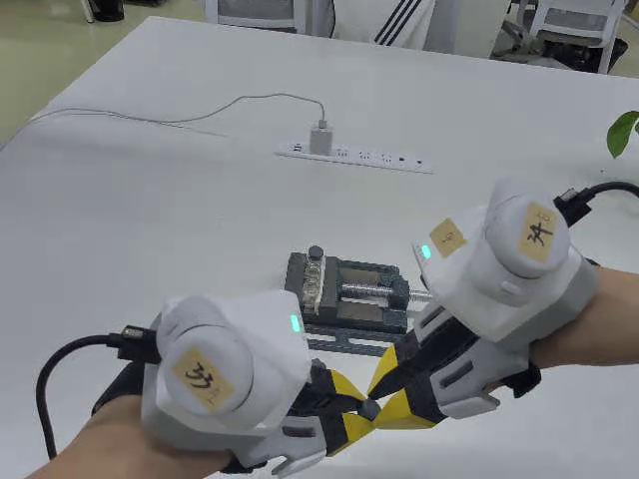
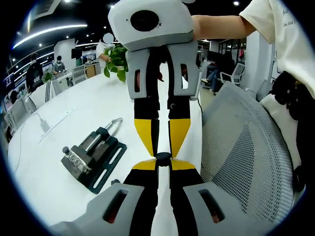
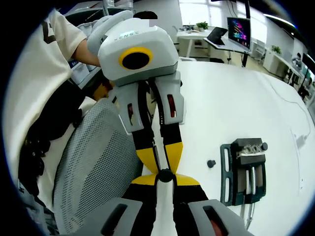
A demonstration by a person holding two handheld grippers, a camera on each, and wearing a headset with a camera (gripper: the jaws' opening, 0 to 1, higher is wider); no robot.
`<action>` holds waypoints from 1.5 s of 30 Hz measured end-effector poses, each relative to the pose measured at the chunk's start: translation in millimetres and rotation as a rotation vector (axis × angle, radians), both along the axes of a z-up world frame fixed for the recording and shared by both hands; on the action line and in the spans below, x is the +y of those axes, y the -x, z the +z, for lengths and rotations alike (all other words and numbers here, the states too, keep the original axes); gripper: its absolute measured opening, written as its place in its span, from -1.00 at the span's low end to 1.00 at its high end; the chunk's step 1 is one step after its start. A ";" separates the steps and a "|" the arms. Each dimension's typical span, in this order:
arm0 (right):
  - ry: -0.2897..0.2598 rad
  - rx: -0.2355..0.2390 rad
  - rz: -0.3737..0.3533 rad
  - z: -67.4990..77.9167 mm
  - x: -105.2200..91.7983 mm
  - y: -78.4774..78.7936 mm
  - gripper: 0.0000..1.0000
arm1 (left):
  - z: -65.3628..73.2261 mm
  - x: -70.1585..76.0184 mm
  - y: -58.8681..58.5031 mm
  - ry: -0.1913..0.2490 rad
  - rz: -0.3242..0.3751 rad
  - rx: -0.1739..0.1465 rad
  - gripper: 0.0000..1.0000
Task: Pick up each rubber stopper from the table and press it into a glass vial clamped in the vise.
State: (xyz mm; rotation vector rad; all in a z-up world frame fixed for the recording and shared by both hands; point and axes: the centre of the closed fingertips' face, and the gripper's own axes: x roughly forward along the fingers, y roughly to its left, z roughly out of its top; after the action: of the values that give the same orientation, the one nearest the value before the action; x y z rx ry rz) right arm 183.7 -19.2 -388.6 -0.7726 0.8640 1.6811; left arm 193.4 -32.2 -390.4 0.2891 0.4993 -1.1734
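The rubber stopper (image 1: 369, 407) is mostly hidden between meeting jaw tips. The vise (image 1: 349, 284) is partly covered at its near corner, and its glass vials (image 1: 316, 281) are too small to be counted.

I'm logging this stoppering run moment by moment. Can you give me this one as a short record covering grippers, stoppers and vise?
Left hand-held gripper: tip to tip with the right hand-held gripper
Between the tips: one small dark held stopper; cannot tell which gripper grips it
Loose stopper: lying on the table, beside the vise, apart from it
Vials: a row clamped in the vise
Fitted stopper: at one end of the row
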 end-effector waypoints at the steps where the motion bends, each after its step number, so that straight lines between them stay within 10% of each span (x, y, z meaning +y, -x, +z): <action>1: -0.002 -0.006 -0.006 0.1 0.7 -0.4 -0.86 | -0.1 0.8 -0.7 -0.003 0.002 -0.008 -0.92; 14: 0.000 -0.003 -0.006 -2.0 0.5 -0.2 -0.88 | -2.5 1.1 -1.6 -0.006 -0.006 -0.049 -0.87; 34: 0.018 -0.018 -0.047 -6.9 -2.3 -11.9 -0.88 | -15.0 49.1 -31.7 0.082 0.330 0.002 0.67; 45: 0.031 -0.018 -0.046 -9.9 -4.8 -13.5 -0.88 | -10.4 87.6 -47.0 0.106 0.471 -0.026 0.98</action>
State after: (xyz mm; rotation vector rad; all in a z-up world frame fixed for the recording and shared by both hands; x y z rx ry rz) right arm 197.2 -24.0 -398.5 -0.7822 0.8905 1.6212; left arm 240.4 55.5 -400.7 0.0865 0.4503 -0.7334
